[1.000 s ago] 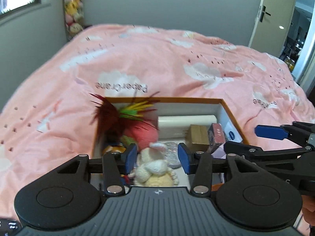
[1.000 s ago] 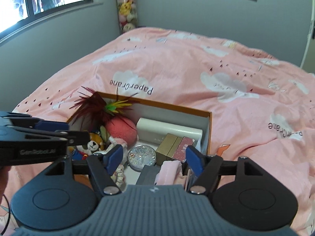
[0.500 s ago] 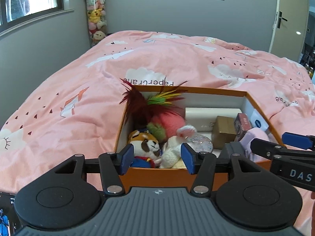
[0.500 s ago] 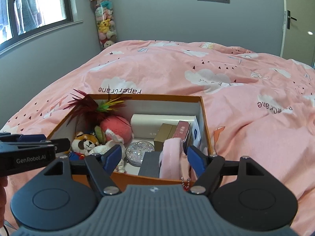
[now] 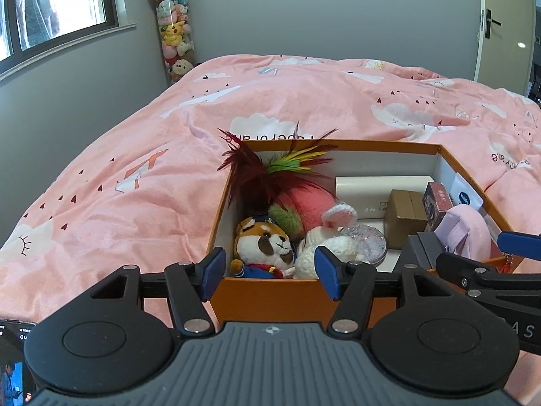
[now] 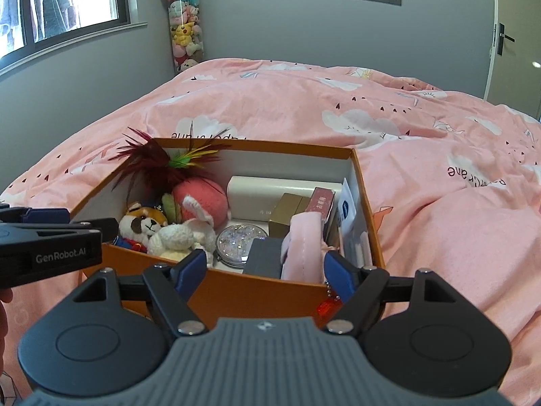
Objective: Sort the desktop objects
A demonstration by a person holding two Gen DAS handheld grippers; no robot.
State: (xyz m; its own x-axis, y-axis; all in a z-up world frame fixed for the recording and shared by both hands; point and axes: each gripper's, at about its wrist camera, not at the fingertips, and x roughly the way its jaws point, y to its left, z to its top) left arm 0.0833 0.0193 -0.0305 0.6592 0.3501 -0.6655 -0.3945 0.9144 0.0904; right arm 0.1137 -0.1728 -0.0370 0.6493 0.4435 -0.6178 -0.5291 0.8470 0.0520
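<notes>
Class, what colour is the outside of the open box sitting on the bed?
Orange outside, white inside. The box shows best in the right wrist view.

"GenRobot.AI" stood in white on the left gripper (image 6: 67,218), left of the orange box (image 6: 263,291). Beyond that box, the pink bedspread (image 6: 304,101) carried upside-down "Paper Crane" lettering.

One orange box (image 6: 257,291) stands on one bed (image 6: 422,176). In the box there are two plush animals, a dog (image 6: 142,225) and a white rabbit (image 6: 179,237), one pink ball (image 6: 203,199), one round glitter case (image 6: 238,242) and one feather bunch (image 6: 152,165).
</notes>
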